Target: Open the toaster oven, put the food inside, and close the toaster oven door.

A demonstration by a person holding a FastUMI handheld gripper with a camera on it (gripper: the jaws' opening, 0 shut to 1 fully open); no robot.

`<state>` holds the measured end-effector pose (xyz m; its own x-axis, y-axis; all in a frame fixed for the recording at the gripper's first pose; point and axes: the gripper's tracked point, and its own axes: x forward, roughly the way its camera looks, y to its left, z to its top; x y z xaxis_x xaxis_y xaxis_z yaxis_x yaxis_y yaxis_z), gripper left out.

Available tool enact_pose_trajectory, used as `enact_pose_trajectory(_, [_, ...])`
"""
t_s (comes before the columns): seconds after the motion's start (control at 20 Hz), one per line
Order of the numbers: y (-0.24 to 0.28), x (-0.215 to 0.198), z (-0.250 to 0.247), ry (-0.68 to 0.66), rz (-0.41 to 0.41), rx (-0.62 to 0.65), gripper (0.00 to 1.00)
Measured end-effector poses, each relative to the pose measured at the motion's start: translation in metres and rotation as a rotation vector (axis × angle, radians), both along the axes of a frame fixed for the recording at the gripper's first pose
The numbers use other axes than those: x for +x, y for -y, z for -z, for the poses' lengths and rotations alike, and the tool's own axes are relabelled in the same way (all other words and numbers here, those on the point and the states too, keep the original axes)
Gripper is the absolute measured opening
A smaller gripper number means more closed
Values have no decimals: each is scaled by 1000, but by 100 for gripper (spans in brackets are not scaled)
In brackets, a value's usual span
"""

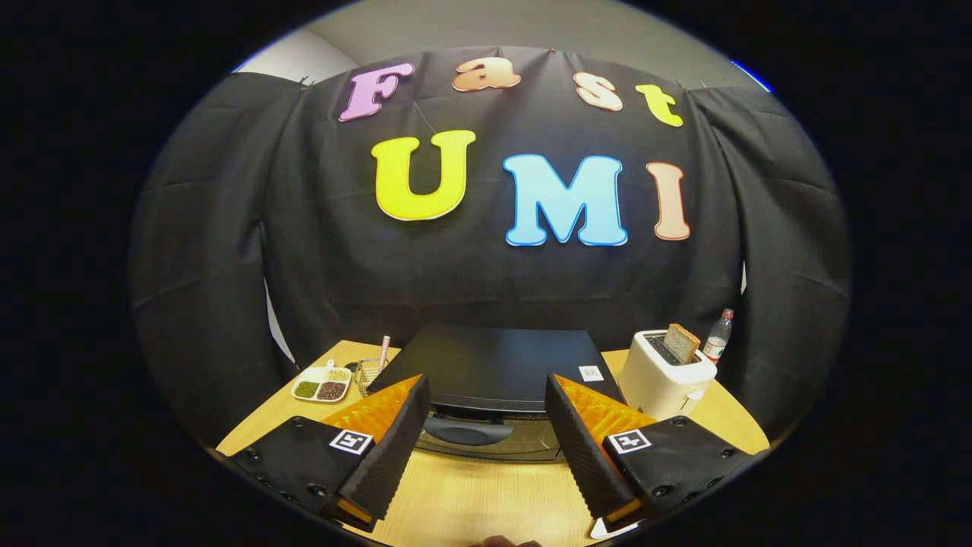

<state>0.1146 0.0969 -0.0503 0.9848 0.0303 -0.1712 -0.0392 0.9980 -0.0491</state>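
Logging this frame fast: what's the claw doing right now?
Claw: open, holding nothing, fingers spread before the closed toaster oven, its handle just ahead between them.

Wooden table (486, 501) bears toaster oven (493, 372), toaster (664, 380), bottle (717, 334), sectioned dish (322, 384)

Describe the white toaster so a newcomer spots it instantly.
Start at the black toaster oven ahead of the open gripper on the wooden table. Just right of it stands the white toaster, the only appliance with a bread slice sticking up.
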Motion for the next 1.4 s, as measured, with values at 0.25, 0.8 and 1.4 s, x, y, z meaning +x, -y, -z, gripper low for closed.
enact_pose_trajectory(0.25, [2, 39, 36, -75, 34, -12, 97])
enact_pose_trajectory(0.8, [-12, 75, 89, -167, 63, -37, 96])
enact_pose_trajectory(1.4, [-13, 49, 109, -268, 39, 6, 97])
